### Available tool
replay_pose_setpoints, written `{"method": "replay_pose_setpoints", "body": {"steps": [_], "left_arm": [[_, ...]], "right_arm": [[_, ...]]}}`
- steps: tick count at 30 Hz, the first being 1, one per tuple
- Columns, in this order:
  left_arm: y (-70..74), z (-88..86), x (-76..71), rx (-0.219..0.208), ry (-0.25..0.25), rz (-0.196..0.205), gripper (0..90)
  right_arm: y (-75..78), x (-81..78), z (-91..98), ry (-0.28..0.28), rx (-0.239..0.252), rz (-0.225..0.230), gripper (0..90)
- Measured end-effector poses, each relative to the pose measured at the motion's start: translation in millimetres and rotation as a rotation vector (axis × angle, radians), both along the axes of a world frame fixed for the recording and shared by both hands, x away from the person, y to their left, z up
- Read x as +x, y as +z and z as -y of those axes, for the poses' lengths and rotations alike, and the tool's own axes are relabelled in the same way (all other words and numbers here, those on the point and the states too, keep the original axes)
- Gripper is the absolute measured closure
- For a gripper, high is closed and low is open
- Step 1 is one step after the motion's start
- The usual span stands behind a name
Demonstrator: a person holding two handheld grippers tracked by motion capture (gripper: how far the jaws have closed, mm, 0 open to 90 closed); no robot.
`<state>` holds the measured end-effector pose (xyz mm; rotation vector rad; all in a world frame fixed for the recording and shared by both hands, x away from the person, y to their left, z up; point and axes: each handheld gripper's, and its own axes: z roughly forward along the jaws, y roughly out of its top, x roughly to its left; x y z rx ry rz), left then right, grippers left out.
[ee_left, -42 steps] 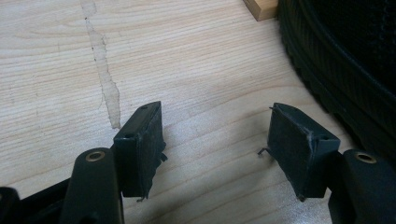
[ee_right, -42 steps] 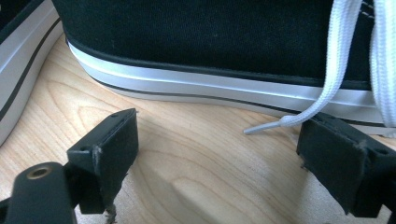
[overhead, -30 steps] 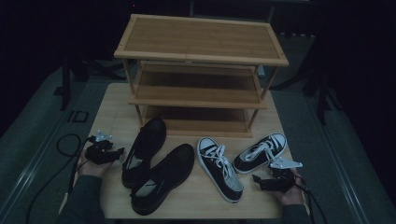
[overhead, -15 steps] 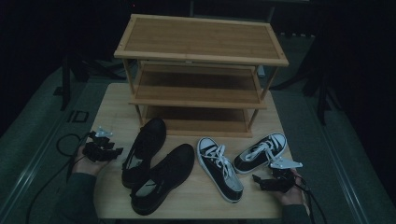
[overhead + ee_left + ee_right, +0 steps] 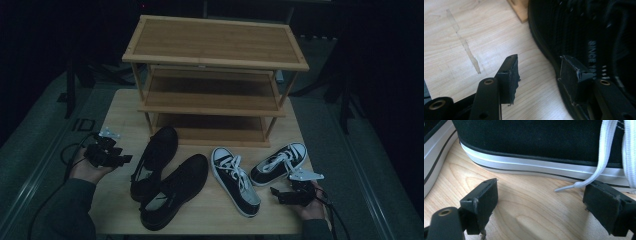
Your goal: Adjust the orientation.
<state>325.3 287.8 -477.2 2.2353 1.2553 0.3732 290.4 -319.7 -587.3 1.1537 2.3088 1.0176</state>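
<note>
Here, high view: left gripper (image 5: 112, 156) hovers beside the black leather shoes (image 5: 167, 182), right gripper (image 5: 287, 194) near the sneakers (image 5: 260, 170), shelf rack (image 5: 215, 85) bare. Left gripper view: jaws wide, just opening, nothing between, shoe (image 5: 584, 32) alongside. Right gripper view: jaws wide, empty, sneaker (image 5: 536, 147) ahead. Likely approach step; next, close on a shoe's collar.

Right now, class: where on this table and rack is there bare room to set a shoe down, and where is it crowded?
Free: all three rack shelves, and the table left of the rack. Crowded: the front, where black shoes and sneakers lie between the grippers.
</note>
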Motion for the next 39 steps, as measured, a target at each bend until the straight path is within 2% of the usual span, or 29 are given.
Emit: {"method": "replay_pose_setpoints", "body": {"steps": [4, 13, 17, 23, 27, 29, 31, 33, 34, 37, 39], "left_arm": [[10.6, 5.9, -2.7, -0.027, -0.037, -0.011, 48.5], [29.4, 27.3, -8.5, 0.013, -0.095, -0.03, 45.4], [28.6, 37.9, -8.3, 0.033, -0.118, -0.045, 44.2], [16.6, 50.7, -2.2, 0.077, -0.134, -0.072, 46.4], [8.0, 56.8, 4.4, 0.108, -0.136, -0.102, 55.0], [6.0, 57.4, 7.4, 0.128, -0.124, -0.105, 60.4], [6.1, 56.1, 9.3, 0.117, -0.124, -0.113, 69.9], [8.5, 55.9, 9.1, 0.114, -0.124, -0.096, 82.9], [9.6, 56.4, 8.8, 0.121, -0.12, -0.088, 85.4], [11.4, 58.2, 9.1, 0.158, -0.092, -0.048, 87.8], [12.1, 57.2, 11.4, 0.159, -0.071, -0.032, 88.0]], "right_arm": [[0.0, 0.0, 0.0, 0.0, 0.0, 0.0, 12.4], [0.0, 0.0, 0.0, 0.0, 0.0, 0.0, 12.4], [0.0, 0.0, 0.1, 0.0, 0.0, 0.0, 12.4], [0.0, 0.0, 0.0, 0.0, 0.0, 0.0, 12.4], [0.0, 0.0, 0.1, 0.0, 0.0, 0.0, 12.4], [0.0, 0.0, 0.0, 0.0, 0.0, 0.0, 12.4], [0.0, 0.0, 0.1, 0.0, 0.0, 0.0, 12.4], [0.0, 0.1, 0.1, 0.001, 0.0, 0.0, 12.4], [0.0, 0.1, 0.1, 0.001, 0.001, 0.0, 12.4], [0.0, 0.0, 0.1, 0.0, 0.0, 0.0, 12.3], [0.0, 0.0, 0.1, 0.0, 0.0, 0.0, 12.4]]}}
